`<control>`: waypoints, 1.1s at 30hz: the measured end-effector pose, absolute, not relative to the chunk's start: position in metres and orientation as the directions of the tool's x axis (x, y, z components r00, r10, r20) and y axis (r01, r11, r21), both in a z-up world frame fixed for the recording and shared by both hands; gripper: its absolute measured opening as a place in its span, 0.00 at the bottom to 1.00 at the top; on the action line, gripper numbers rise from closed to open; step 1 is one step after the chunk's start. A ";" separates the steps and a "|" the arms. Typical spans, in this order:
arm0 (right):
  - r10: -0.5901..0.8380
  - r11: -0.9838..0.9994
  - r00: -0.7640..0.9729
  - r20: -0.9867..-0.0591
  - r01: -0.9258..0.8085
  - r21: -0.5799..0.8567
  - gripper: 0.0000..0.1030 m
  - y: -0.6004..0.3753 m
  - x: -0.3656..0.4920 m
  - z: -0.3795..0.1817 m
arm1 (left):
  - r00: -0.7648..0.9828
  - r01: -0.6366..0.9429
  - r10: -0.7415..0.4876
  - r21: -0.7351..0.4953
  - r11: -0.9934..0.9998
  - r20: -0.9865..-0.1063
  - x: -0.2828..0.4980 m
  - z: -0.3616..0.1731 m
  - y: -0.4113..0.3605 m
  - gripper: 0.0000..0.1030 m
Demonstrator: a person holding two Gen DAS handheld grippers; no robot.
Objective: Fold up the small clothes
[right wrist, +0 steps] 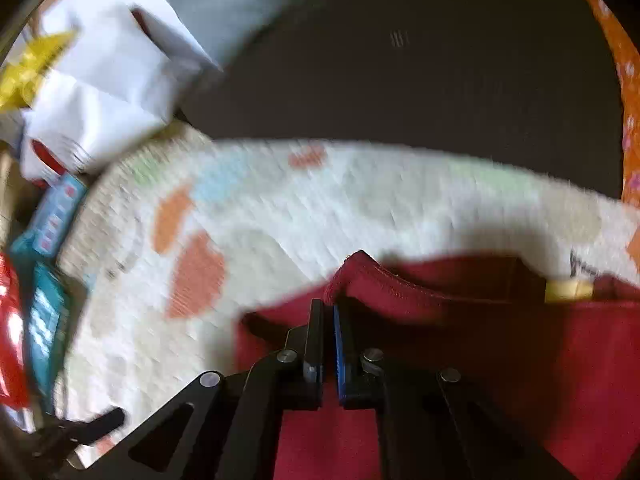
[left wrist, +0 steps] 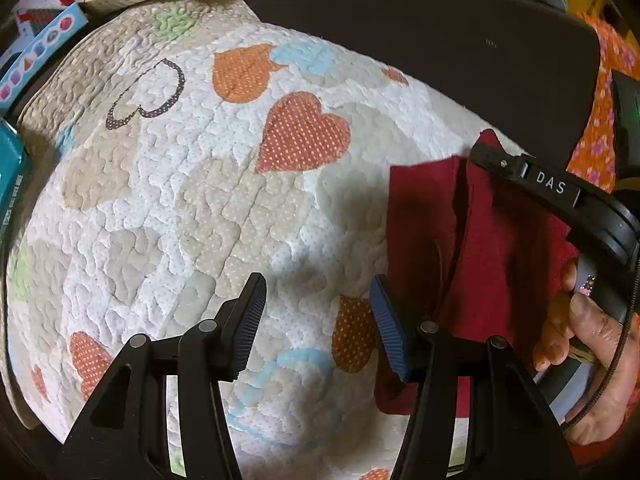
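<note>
A dark red garment (left wrist: 496, 240) lies on a quilted heart-patterned cover (left wrist: 200, 184) at the right of the left wrist view. My left gripper (left wrist: 318, 312) is open and empty above the quilt, just left of the garment. The right gripper's body and the hand holding it (left wrist: 592, 332) are over the garment there. In the blurred right wrist view my right gripper (right wrist: 329, 312) is shut on a raised fold of the red garment (right wrist: 500, 344), lifting its edge off the quilt (right wrist: 320, 208).
A dark chair back or cushion (left wrist: 420, 40) stands behind the quilt. Boxes and papers (left wrist: 44, 40) lie at the far left edge. An orange flowered cloth (left wrist: 596, 132) is at the right. White paper bags (right wrist: 100, 92) sit at the far left.
</note>
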State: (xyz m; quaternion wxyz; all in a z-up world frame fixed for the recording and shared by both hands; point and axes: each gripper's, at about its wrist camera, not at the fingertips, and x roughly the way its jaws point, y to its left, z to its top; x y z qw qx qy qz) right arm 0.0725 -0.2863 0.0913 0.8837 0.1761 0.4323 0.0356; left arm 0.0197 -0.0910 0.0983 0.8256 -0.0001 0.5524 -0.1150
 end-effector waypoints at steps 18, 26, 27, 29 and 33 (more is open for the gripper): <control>0.229 0.893 0.668 -0.708 0.145 0.426 0.28 -0.372 -0.023 0.091 | 0.367 0.208 -0.244 -0.177 0.962 -0.898 0.015 0.099 -0.102 0.52; -0.134 0.871 0.617 -0.776 0.446 0.205 0.28 -0.474 -0.091 0.082 | 0.352 0.247 -0.317 -0.239 0.939 -0.881 0.013 0.090 -0.139 0.52; -0.138 0.867 0.622 -0.770 0.452 0.210 0.28 -0.479 -0.093 0.080 | 0.360 0.256 -0.318 -0.235 0.938 -0.877 0.012 0.090 -0.143 0.52; -0.152 0.865 0.624 -0.767 0.460 0.203 0.27 -0.488 -0.096 0.075 | 0.369 0.287 -0.306 -0.205 0.936 -0.878 0.010 0.087 -0.154 0.52; -0.163 0.853 0.605 -0.779 0.484 0.197 0.28 -0.502 -0.087 0.058 | 0.358 0.312 -0.241 -0.128 0.942 -0.902 0.014 0.066 -0.166 0.52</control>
